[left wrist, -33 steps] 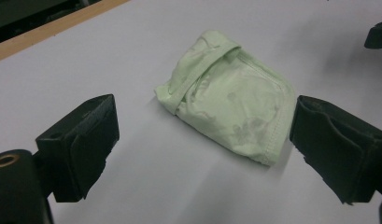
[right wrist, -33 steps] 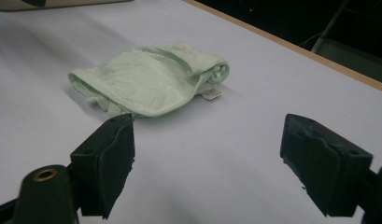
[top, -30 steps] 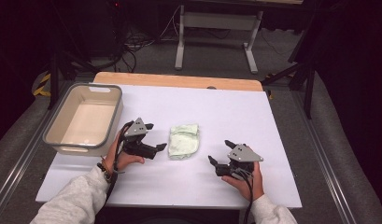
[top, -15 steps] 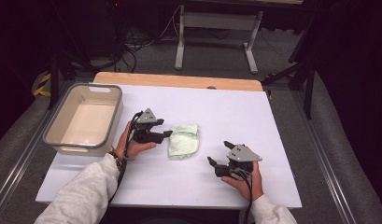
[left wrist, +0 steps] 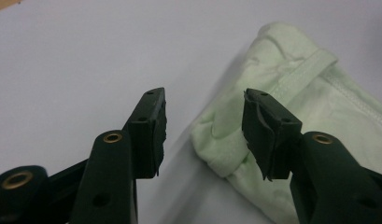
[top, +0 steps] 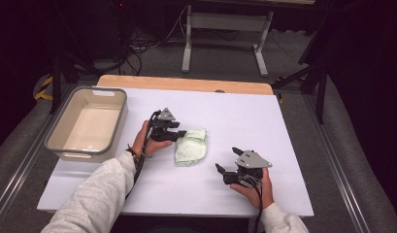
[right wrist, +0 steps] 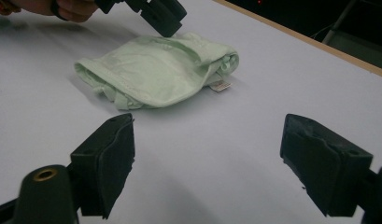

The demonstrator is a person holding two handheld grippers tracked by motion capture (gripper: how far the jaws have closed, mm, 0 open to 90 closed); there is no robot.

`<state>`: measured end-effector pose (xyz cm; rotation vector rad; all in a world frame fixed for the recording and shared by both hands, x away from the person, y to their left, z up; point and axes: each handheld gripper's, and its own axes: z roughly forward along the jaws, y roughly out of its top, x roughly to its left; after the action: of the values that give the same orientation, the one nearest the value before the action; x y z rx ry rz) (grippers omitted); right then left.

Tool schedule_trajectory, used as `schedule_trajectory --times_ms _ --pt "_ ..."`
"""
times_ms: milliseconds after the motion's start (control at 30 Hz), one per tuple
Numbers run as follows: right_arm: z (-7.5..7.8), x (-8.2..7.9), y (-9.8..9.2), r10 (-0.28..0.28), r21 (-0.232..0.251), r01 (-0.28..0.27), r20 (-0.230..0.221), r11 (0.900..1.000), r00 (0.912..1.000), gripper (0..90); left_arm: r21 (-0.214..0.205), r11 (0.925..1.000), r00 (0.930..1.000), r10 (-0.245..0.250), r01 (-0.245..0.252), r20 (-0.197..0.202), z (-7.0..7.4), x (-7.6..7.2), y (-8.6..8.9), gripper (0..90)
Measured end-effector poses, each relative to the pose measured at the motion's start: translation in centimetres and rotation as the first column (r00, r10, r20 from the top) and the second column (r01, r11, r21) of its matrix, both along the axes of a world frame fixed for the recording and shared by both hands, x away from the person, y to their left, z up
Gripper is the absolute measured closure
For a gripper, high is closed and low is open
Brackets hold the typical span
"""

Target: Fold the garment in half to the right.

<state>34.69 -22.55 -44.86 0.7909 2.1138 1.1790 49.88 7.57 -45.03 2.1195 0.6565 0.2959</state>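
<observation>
A folded pale green cloth [top: 191, 146] lies on the white table cover, about mid-table. My left gripper [top: 180, 133] is at the cloth's upper left corner, pointing right. In the left gripper view its jaws [left wrist: 205, 100] have just been closing and stand half apart. A bunched fold of the cloth [left wrist: 216, 135] sits between them, with a gap still showing on the left side. My right gripper [top: 228, 162] rests near the front right, jaws wide apart [right wrist: 207, 135] with nothing between them, facing the cloth [right wrist: 156, 70] from a short way off.
A grey-rimmed white bin [top: 55, 145] stands at the table's left side, with nothing inside. The white cover [top: 244, 116] ends at a wooden strip [top: 186, 83] at the back. Beyond the table are a dark floor, cables and a metal stand.
My left hand has moved right and slightly away from me, up to the cloth's corner, and its jaws have narrowed around the fold. The right hand has stayed put.
</observation>
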Motion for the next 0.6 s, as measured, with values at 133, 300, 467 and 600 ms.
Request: schedule_trajectory --times_ms 133,300,467,600 --pt "0.0 0.0 0.0 0.001 0.0 -0.001 -0.002 1.0 1.0 18.5 0.02 0.9997 0.9997 -0.016 0.016 0.016 0.3 0.1 -1.1 52.9" --pt "-0.1 0.0 0.0 0.003 -0.004 -0.003 -0.005 1.0 1.0 18.5 0.058 0.997 0.998 -0.052 0.05 0.034 0.5 0.4 -3.6 65.3" --pt "-0.1 0.0 0.0 0.005 -0.003 -0.005 -0.007 1.0 1.0 18.5 0.107 0.9918 0.9967 -0.075 0.071 0.033 0.0 0.4 -5.1 76.3" --pt "-0.1 0.0 0.0 0.006 -0.002 -0.006 -0.009 1.0 0.9999 18.5 0.134 0.988 0.996 -0.082 0.076 0.036 -0.4 0.5 -5.5 78.5"
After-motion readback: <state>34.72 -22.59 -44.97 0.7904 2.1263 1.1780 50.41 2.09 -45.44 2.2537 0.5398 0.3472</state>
